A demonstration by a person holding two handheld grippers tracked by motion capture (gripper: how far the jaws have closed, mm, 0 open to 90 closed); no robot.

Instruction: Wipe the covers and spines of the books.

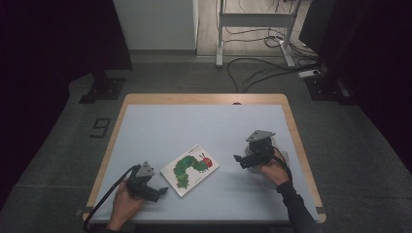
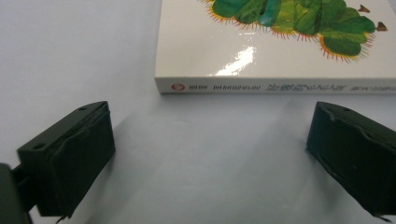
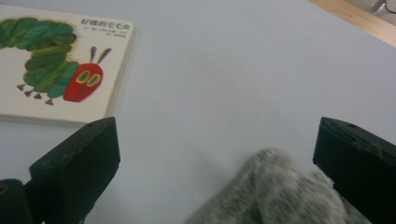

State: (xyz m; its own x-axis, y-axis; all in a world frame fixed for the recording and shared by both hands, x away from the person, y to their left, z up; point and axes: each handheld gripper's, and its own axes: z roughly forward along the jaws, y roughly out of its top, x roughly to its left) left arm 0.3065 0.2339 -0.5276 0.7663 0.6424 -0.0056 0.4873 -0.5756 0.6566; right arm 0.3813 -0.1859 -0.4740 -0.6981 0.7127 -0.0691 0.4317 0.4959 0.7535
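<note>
A white picture book with a green caterpillar on its cover lies flat near the middle front of the table. My left gripper sits just left of the book's near corner, open, with nothing between its jaws; the left gripper view has the book's spine a short way ahead. My right gripper hovers to the right of the book, open. In the right gripper view the book lies at upper left, and a grey fuzzy fabric thing rests low between the jaws, apart from them.
The table has a pale blue mat with a wooden rim. Beyond the far edge are a desk frame and cables on the floor. Black stands flank the table.
</note>
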